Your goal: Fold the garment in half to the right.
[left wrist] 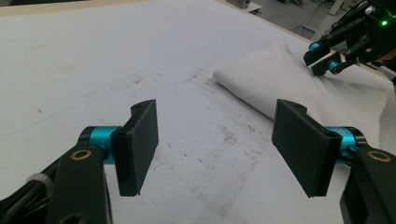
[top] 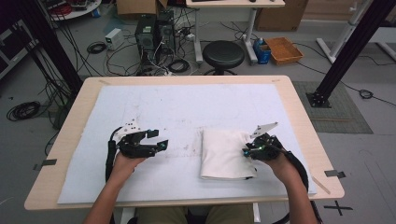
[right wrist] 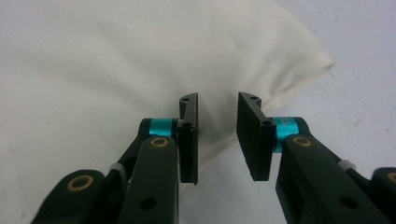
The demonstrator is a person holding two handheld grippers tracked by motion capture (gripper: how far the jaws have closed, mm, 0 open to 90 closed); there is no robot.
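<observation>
A folded white cloth (top: pixel 224 154) is seen on the worktop (top: pixel 187 112); left gripper (left wrist: pixel 215 149) fingers are spread wide, right gripper (right wrist: pixel 217 135) fingers narrowly parted at its edge.

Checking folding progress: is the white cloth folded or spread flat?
Folded: the white cloth lies as a compact, thick rectangle with a rounded doubled edge, on the table.

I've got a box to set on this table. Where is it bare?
The far half of the mat, beyond both tools and the folded cloth, is bare. So is the strip between the left tool and the cloth, though narrower. It is crowded at the near right, where the right tool sits at the cloth's edge.
</observation>
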